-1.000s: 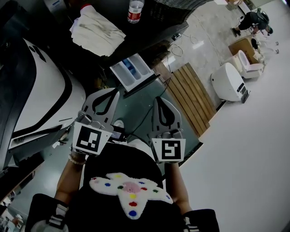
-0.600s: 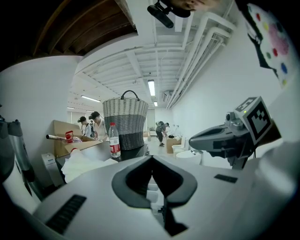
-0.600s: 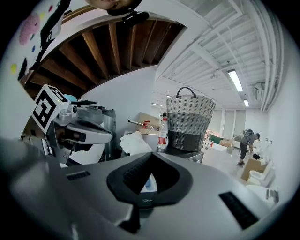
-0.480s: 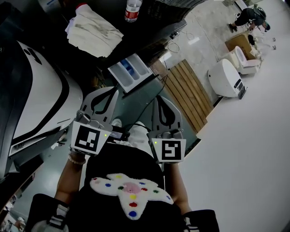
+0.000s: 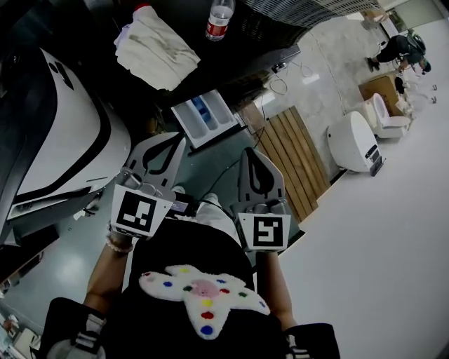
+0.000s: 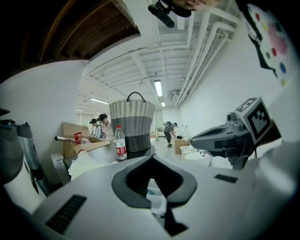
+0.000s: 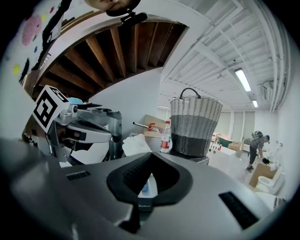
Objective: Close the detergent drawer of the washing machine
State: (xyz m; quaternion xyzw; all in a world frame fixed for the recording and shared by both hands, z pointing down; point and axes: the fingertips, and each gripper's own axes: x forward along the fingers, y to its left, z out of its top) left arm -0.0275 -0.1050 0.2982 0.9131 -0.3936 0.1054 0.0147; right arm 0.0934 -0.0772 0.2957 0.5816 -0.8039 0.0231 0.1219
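The white detergent drawer [image 5: 205, 116] stands pulled out of the dark washing machine front [image 5: 231, 70], its blue-lined compartments showing. Both grippers hover side by side short of it, touching nothing. My left gripper [image 5: 172, 140] is shut and empty, its tips just below the drawer's left corner. My right gripper [image 5: 254, 152] is shut and empty too, lower and to the right. In the left gripper view the drawer [image 6: 157, 199] shows through the loop of the closed left gripper [image 6: 151, 157]. The right gripper view likewise frames the drawer [image 7: 144, 185] within the right gripper [image 7: 151, 153].
A white cloth [image 5: 156, 48], a water bottle [image 5: 219, 19] and a wicker basket [image 7: 194, 124] sit on the machine's top. A white curved appliance [image 5: 63, 140] stands to the left. To the right are a wooden slatted pallet [image 5: 295, 158] and a white toilet-like unit [image 5: 354, 144]. People work far off [image 5: 403, 49].
The right gripper has crept slightly forward; the left gripper is about where it was. Both stay shut, the drawer stays open, and the head view has shifted a little.
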